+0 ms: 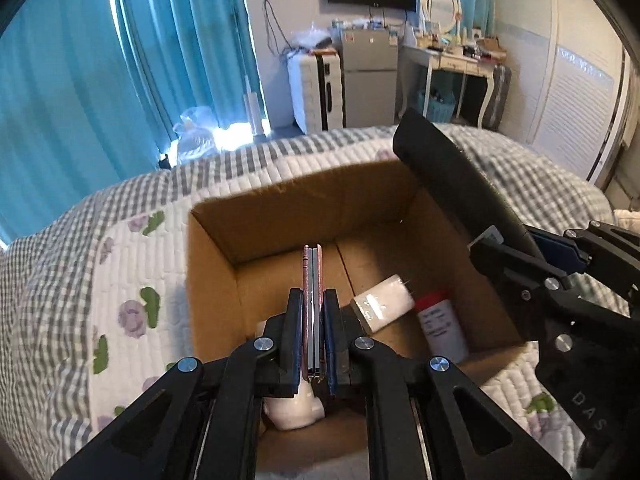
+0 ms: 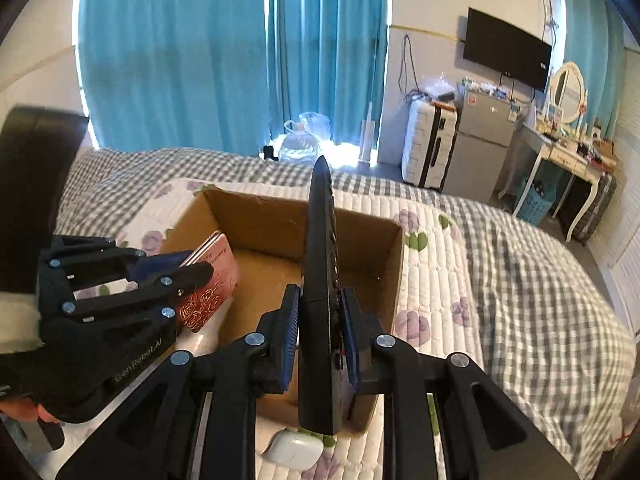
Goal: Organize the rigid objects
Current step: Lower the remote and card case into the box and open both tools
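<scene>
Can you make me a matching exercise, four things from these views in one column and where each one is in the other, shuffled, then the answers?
Things:
1. pink card case
2. black remote control
3. white bottle with red cap
4. white earbud case

Places:
A. lying inside the cardboard box
B. on the quilt, outside the box
C. clamped in the left hand-held gripper
D. clamped in the right hand-held gripper

Pairs: 1-C, 2-D, 3-A, 4-B
</scene>
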